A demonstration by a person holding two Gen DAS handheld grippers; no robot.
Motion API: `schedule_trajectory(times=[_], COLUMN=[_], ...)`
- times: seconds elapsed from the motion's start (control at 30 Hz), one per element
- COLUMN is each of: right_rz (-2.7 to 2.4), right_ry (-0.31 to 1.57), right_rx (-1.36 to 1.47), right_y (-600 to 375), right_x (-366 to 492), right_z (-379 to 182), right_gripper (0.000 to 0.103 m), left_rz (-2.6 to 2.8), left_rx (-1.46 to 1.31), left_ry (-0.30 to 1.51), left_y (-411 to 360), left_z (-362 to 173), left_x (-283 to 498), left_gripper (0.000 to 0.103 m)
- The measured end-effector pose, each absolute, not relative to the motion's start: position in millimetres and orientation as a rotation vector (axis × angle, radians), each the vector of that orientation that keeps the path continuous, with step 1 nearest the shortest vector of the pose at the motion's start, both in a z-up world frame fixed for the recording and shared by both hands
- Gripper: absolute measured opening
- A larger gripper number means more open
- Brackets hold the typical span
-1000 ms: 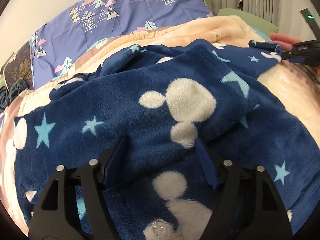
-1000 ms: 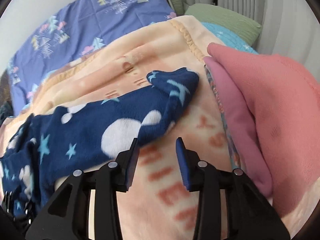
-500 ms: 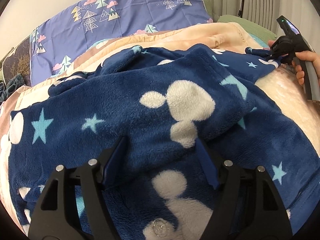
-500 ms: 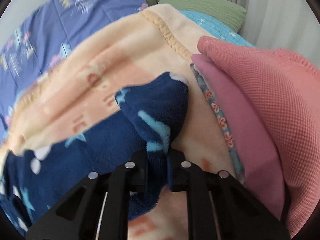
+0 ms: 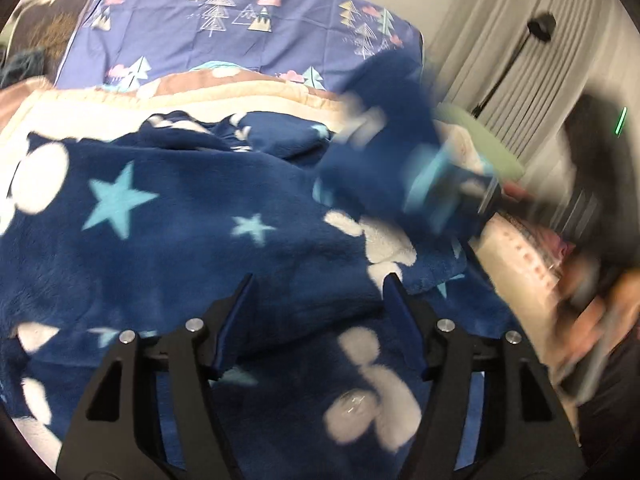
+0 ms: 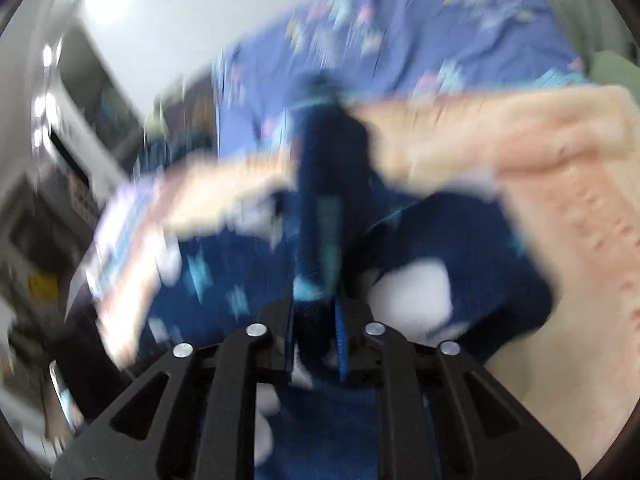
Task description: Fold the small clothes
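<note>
Where the purple tree-print bed sheet (image 5: 248, 40) meets the peach blanket (image 6: 560, 184), a navy fleece garment (image 5: 160, 232) with stars lies spread across the bed; no writing is legible. The left gripper (image 5: 320, 316), closing, straddles a fold without pressing; the right gripper (image 6: 316, 320) pinches a lifted strip, loosening

A: Garment (image 5: 192, 248) colours?
B: Navy fleece, light-blue stars, white blobs. Same navy on the fold in the black right gripper (image 6: 316, 312).
A: Under it?
B: Peach blanket (image 6: 560, 152), faint pink lettering. Toward 12 o'clock, periwinkle sheet (image 5: 180, 20) with tree and cloud print. Pale grey curtain (image 5: 500, 40) at 2 o'clock.
</note>
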State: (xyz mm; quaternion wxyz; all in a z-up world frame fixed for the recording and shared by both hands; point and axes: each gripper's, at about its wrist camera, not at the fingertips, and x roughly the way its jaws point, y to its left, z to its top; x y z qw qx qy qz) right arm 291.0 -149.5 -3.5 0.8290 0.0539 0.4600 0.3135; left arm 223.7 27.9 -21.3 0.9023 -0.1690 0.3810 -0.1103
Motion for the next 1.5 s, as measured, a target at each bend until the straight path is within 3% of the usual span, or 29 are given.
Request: schedule_trajectory(times=[0.17, 0.5, 0.57, 0.6, 0.73, 0.8, 0.93, 0.97, 1.1, 1.2, 1.4, 1.5], right_rz=[0.681, 0.656, 0.636, 0.632, 0.627, 0.633, 0.607, 0.598, 0.566, 0.569, 0.575, 0.573], right_ry=[0.96, 0.928, 0.9, 0.894, 0.846, 0.781, 0.667, 0.68, 0.801, 0.845, 0.854, 0.848], right_rx=[0.08, 0.009, -0.04, -0.053, -0.095, -0.092, -0.165, -0.193, -0.202, -0.121, -0.123, -0.146], right_y=[-155, -155, -153, -152, -154, -157, -156, -154, -157, -171, -171, -164], right_x=[277, 268, 262, 260, 253, 246, 228, 227, 239, 249, 253, 248], right_z=[-19, -26, -27, -28, -27, -15, 4, 0, -26, -32, -34, -33], right_gripper=[0.029, 0.029, 0.03, 0.03, 0.031, 0.031, 0.06, 0.062, 0.062, 0.062, 0.064, 0.067], left_rz=[-0.265, -0.267, -0.261, -0.27, -0.241, -0.255, -0.206, -0.177, -0.12, -0.088, -0.098, -0.089], left_rx=[-0.479, -0.511, -0.51, -0.508, -0.408, -0.399, -0.317, -0.312, -0.369, -0.446, -0.466, -0.454], left_ry=[0.811, 0.848, 0.845, 0.853, 0.76, 0.704, 0.614, 0.62, 0.764, 0.839, 0.796, 0.826], left_y=[47, 33, 30, 28, 28, 40, 62, 70, 101, 121, 130, 126], left_z=[-29, -27, -23, -20, 21, 46, 70, 63, 4, -31, -24, -25], left_x=[228, 305, 320, 326, 307, 282, 226, 213, 195, 188, 203, 218], left_gripper=[0.064, 0.07, 0.037, 0.014, 0.012, 0.012, 0.012, 0.012, 0.016, 0.027, 0.053, 0.055])
